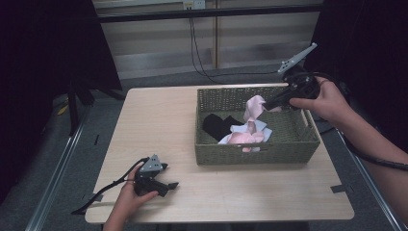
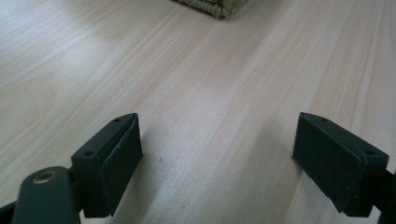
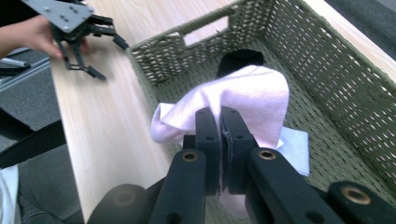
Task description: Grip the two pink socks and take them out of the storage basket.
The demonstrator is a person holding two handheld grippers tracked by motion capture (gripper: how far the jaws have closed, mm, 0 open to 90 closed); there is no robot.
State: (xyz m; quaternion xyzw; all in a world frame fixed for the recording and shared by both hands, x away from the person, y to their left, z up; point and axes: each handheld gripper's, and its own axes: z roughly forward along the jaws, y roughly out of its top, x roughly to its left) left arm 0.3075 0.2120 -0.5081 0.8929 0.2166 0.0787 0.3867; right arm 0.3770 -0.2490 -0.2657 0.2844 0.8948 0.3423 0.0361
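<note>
Right gripper (image 3: 219,123) clamped on a pink cloth (image 3: 243,91), held above the woven basket (image 1: 298,139) near the tabletop's (image 1: 159,125) far right corner. Left gripper (image 2: 217,158), jaws wide, rests near the front left edge.

Your soft pale pink cloth (image 3: 243,93) hangs lifted over the green woven wicker basket (image 1: 288,139), pinched at one fold and draped in loose creases on both sides of the pinch. Its lower edge trails toward the crumpled pink and white cloths (image 1: 245,134) lying on the basket floor.
</note>
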